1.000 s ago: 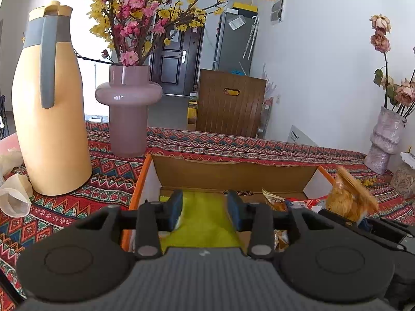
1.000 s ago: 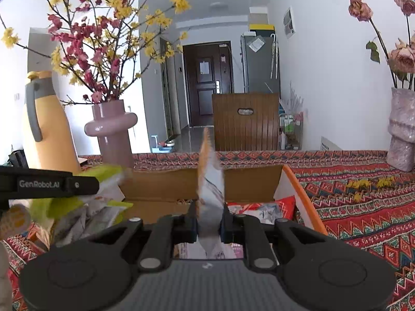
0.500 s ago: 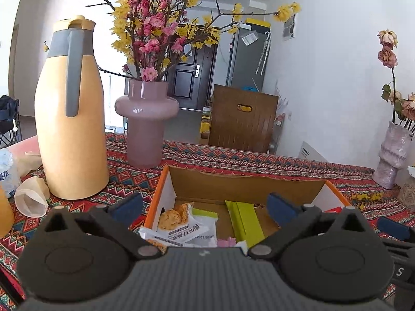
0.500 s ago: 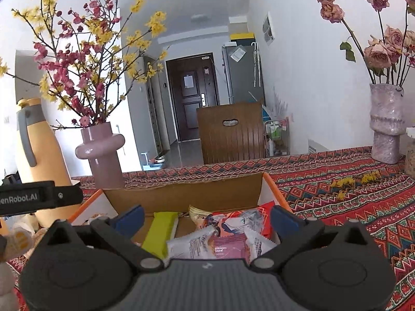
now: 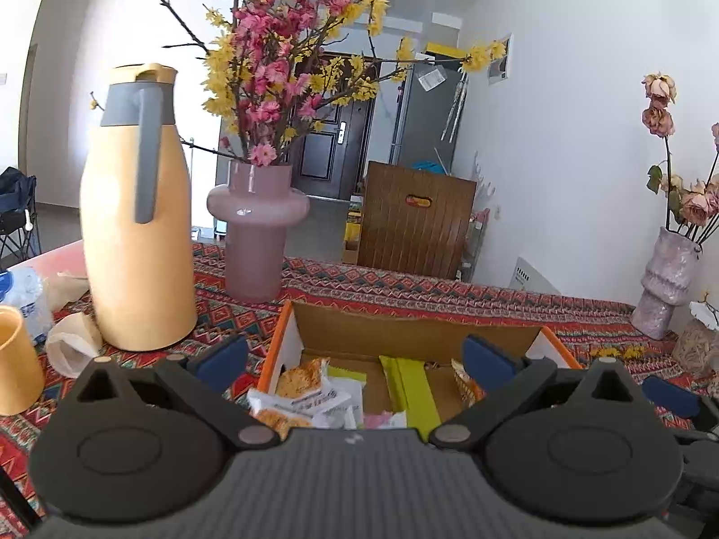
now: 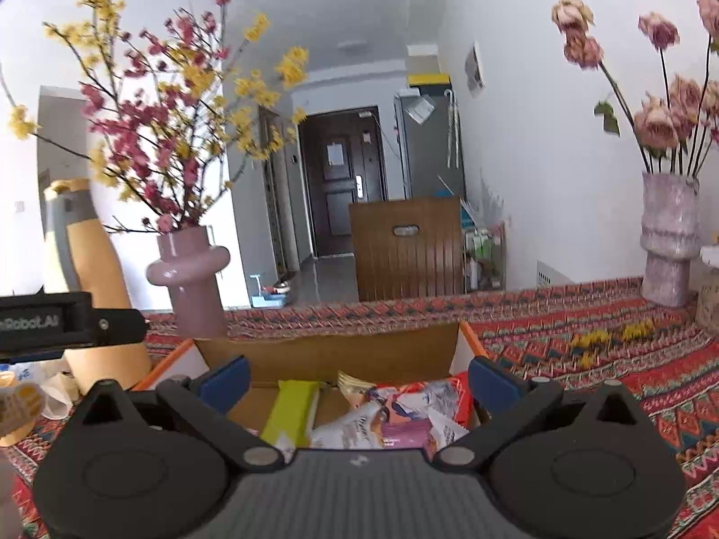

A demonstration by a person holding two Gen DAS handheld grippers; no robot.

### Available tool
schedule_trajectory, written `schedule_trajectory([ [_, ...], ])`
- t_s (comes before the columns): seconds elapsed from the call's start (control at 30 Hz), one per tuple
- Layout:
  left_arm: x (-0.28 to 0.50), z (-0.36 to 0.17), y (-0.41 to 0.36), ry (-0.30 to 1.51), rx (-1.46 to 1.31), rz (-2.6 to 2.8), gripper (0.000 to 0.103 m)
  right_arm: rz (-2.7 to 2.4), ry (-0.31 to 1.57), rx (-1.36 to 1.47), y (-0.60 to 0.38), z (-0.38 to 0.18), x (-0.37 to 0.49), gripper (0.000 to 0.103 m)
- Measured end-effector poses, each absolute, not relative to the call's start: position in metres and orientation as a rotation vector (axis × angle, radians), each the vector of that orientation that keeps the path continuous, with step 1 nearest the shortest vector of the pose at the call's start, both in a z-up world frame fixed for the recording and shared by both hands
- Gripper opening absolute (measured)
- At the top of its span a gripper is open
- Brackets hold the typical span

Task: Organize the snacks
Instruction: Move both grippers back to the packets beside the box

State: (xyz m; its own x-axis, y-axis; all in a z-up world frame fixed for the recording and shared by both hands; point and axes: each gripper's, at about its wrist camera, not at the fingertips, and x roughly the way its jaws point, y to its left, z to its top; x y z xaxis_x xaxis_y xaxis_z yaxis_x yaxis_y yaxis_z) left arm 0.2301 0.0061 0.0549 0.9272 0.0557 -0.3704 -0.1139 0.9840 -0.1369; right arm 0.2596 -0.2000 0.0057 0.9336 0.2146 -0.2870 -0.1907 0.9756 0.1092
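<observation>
now both the left gripper and right gripper gape empty, their snack packets dropped into the cardboard box.

A corrugated cardboard box, raw brown inside with a glossy orange-and-white printed rim, sits on a woven cloth table cover of matt, patterned fabric. Inside lie snack packets in shiny crinkled plastic film and a smooth matt lime-green pack. At ten o'clock from the box, a matt yellow plastic jug with a grey handle stands beside a glossy, smooth mauve vase. At two o'clock, a rough, stone-like pale vase holds papery dried roses. Each gripper body is ribbed matt black plastic.
</observation>
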Motion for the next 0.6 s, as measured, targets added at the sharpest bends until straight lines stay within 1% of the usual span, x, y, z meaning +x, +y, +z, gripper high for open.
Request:
schedule_trajectory([
  [0.27, 0.191, 0.048, 0.018, 0.406, -0.120, 0.069, 0.103, 0.229, 0.312, 0.067, -0.203, 0.010, 0.220, 0.103],
  [0.6, 0.145, 0.022, 0.049, 0.468, -0.108, 0.113, 0.103, 0.237, 0.401, 0.056, -0.206, -0.010, 0.181, 0.103],
])
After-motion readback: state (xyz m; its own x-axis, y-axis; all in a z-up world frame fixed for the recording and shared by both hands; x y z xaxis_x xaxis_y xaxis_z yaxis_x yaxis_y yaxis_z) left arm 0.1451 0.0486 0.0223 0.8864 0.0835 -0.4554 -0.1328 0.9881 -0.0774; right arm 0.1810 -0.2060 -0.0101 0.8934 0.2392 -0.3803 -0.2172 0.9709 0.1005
